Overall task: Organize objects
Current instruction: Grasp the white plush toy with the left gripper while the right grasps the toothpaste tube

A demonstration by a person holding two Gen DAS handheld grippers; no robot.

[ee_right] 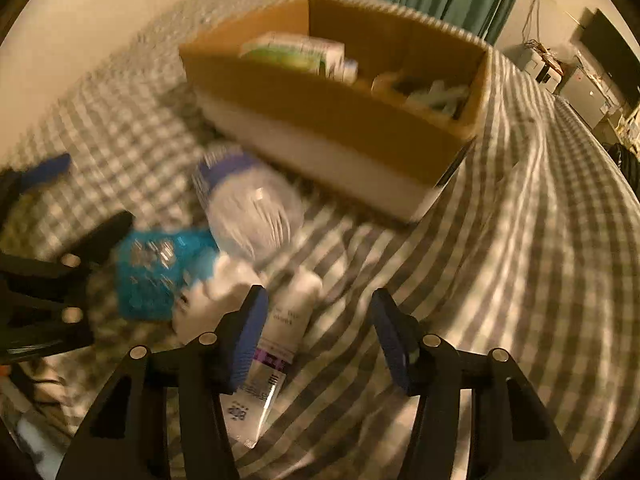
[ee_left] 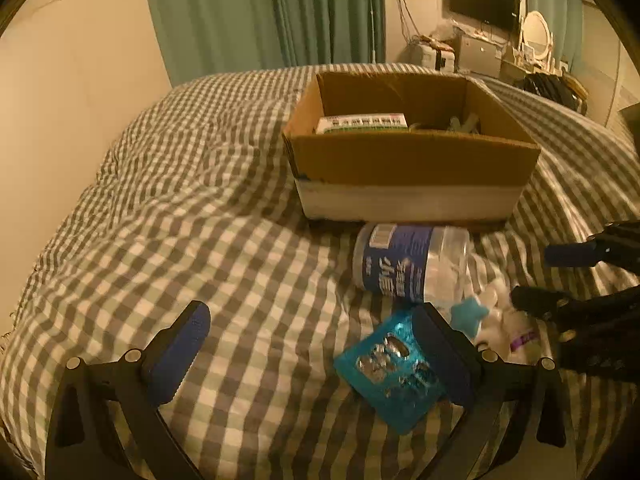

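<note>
Partly done: cardboard box, frame centre on the bed, holds some items. Bottle, blue blister pack, tube remain outside. Left hand-held gripper and right hand-held gripper both wide open, empty.

My left wrist camera sat low over the checked bedspread, looking forward between my left gripper fingers toward the cardboard box, with the curtain and a far desk behind it. The box stood ahead and slightly right, at middle range; the water bottle and the blue blister pack lay close below. My right wrist camera looked from farther right, angled left across the bed, so the same box showed cornerwise. It was blurred. Both views shared the box, bottle, blister pack and bedspread, and each caught the other gripper at its edge: my right gripper, my left one.
</note>
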